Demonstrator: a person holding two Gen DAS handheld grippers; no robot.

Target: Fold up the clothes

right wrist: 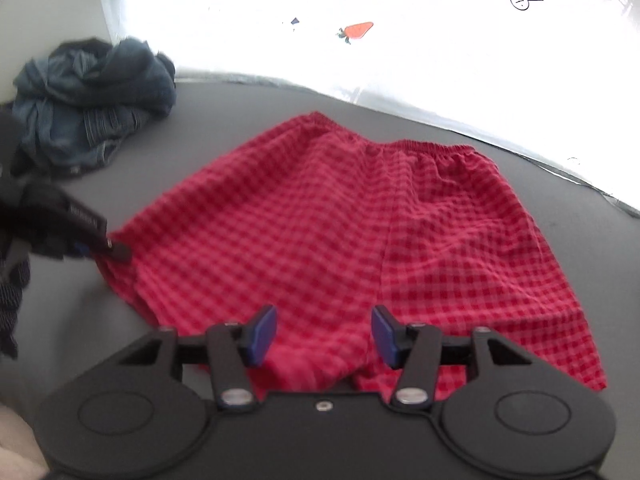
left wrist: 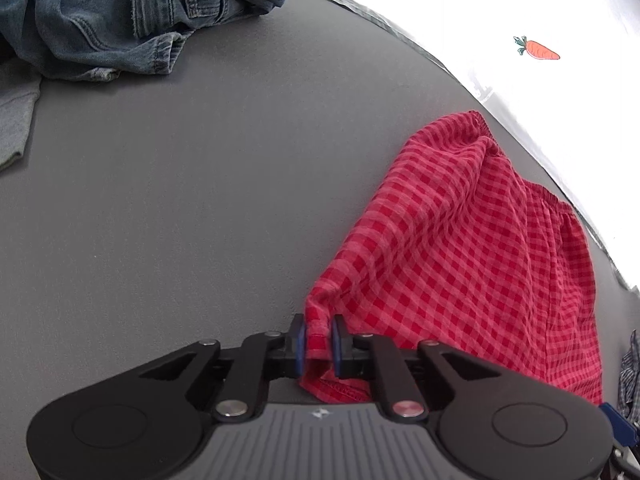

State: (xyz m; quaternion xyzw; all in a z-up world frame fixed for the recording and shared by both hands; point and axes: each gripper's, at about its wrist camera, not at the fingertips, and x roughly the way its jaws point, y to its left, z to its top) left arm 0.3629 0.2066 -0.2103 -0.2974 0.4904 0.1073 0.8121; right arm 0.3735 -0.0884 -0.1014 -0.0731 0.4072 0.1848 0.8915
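Left wrist view shows the left gripper (left wrist: pixel 319 342) pinched on a leg hem of the red checked shorts (left wrist: pixel 460 240), which lie across the right of the frame on the grey table (left wrist: pixel 200 200). Right wrist view has the right gripper (right wrist: pixel 324 334) with jaws wide over the near hem at lower centre, holding nothing. The fold seems just starting; next, the right likely needs to close on the other hem corner.

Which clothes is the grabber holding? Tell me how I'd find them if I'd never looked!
Look at the grey tabletop that runs up to the bright white sheet with fruit pictures. In the middle lie the red checked shorts, waistband toward the sheet, and the left gripper pinches one leg hem. The other clothes, the blue denim pile in the corner, are crumpled and not red.
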